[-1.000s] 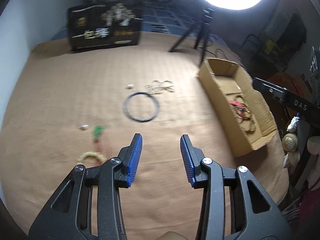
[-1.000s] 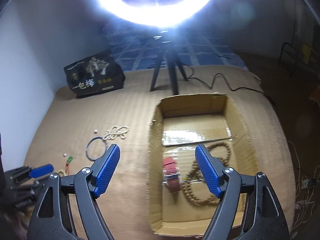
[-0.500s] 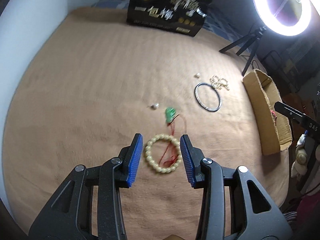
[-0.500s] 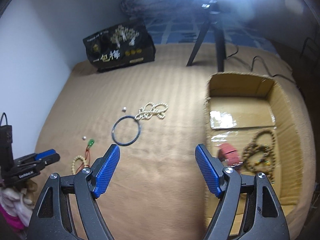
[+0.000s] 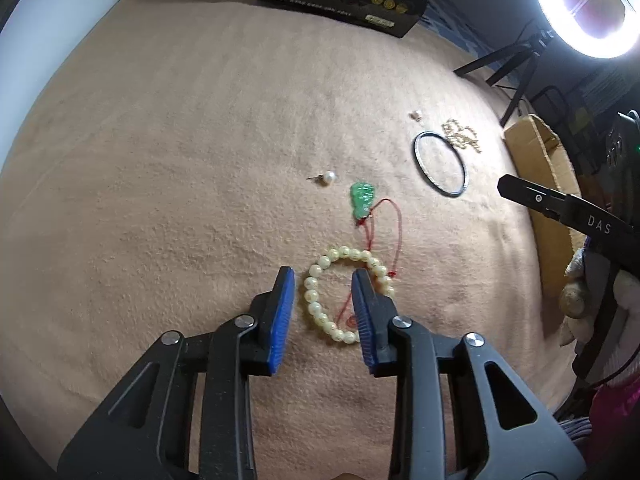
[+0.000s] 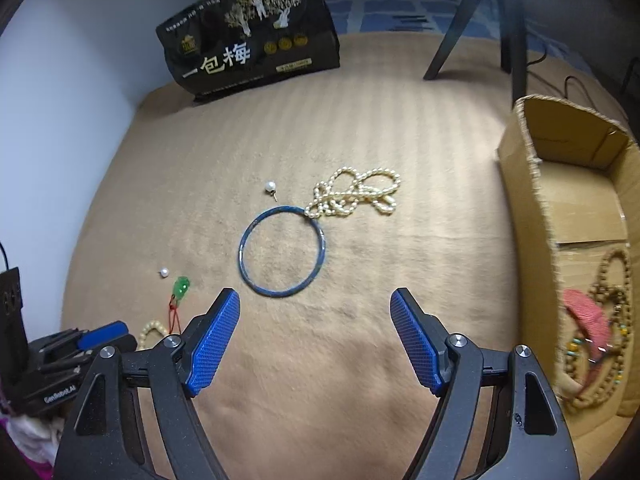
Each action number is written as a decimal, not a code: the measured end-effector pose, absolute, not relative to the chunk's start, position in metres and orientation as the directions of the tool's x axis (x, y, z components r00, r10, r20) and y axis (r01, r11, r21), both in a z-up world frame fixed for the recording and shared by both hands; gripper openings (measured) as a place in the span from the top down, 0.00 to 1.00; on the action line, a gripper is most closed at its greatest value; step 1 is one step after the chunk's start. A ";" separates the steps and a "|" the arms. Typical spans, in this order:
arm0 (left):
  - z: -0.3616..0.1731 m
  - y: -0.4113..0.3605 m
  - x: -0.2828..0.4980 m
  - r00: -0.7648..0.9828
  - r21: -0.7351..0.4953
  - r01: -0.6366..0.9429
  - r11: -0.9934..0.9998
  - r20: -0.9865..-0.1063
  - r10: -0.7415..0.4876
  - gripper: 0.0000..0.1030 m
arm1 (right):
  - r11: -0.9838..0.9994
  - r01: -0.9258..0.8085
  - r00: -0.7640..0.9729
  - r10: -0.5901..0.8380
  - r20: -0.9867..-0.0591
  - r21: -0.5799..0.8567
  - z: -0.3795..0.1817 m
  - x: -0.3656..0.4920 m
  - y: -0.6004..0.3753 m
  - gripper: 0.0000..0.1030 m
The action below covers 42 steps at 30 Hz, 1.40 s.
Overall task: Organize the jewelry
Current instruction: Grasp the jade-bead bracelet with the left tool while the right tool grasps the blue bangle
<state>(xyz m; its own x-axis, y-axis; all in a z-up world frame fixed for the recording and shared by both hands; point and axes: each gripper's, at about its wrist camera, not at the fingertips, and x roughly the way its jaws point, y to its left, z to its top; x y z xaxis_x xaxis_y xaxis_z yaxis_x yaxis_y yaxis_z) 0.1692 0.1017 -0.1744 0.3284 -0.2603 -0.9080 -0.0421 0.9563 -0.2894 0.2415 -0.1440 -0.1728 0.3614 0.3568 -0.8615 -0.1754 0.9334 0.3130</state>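
Observation:
My left gripper (image 5: 323,312) is open, low over the tan cloth, its fingers astride the left side of a cream bead bracelet (image 5: 316,300). A green pendant (image 5: 362,199) on a red cord lies just beyond it, with a pearl stud (image 5: 329,177) to its left. My right gripper (image 6: 316,340) is open and empty, just short of a blue bangle (image 6: 283,251). A pearl necklace (image 6: 354,196) touches the bangle's far rim. The cardboard box (image 6: 532,208) at the right holds a red band (image 6: 588,316) and brown bead strings (image 6: 612,320).
A black printed bag (image 6: 248,28) stands at the back of the cloth. A ring light (image 5: 588,8) on a tripod (image 6: 516,28) stands behind the box. A second pearl stud (image 6: 271,187) lies beyond the bangle. A white wall is at the left.
My left gripper has swung left from the bangle and come down around the cream bracelet. My right gripper has moved left from over the box toward the bangle.

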 end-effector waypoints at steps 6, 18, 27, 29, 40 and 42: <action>-0.186 0.101 0.174 0.307 -0.284 -0.033 0.958 -0.915 -0.261 0.73 | 0.933 -0.166 0.341 0.357 -0.869 0.318 -0.182 0.254 -0.135 0.24; -0.199 0.104 0.177 0.300 -0.268 -0.020 0.963 -0.921 -0.250 0.92 | 0.951 -0.225 0.325 0.279 -0.904 0.213 -0.194 0.280 -0.096 0.19; -0.197 0.103 0.175 0.308 -0.249 -0.002 0.968 -0.921 -0.237 0.92 | 0.958 -0.249 0.317 0.219 -0.923 0.142 -0.201 0.295 -0.074 0.16; -0.198 0.102 0.176 0.309 -0.249 -0.004 0.968 -0.921 -0.236 0.92 | 0.958 -0.264 0.304 0.190 -0.934 0.109 -0.204 0.297 -0.068 0.16; -0.197 0.100 0.176 0.312 -0.240 0.002 0.971 -0.922 -0.228 0.92 | 0.947 -0.318 0.271 0.140 -0.952 0.049 -0.206 0.301 -0.055 0.22; -0.197 0.101 0.175 0.312 -0.240 0.001 0.971 -0.922 -0.229 0.92 | 0.945 -0.322 0.276 0.145 -0.950 0.051 -0.202 0.289 -0.065 0.30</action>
<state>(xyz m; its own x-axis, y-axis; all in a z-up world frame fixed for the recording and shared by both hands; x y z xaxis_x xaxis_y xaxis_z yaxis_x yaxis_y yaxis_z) 0.1751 0.1007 -0.1973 0.3124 -0.2286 -0.9221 0.0015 0.9707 -0.2401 0.2888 -0.0651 -0.2025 0.2761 0.1454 -0.9501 -0.3221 0.9453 0.0511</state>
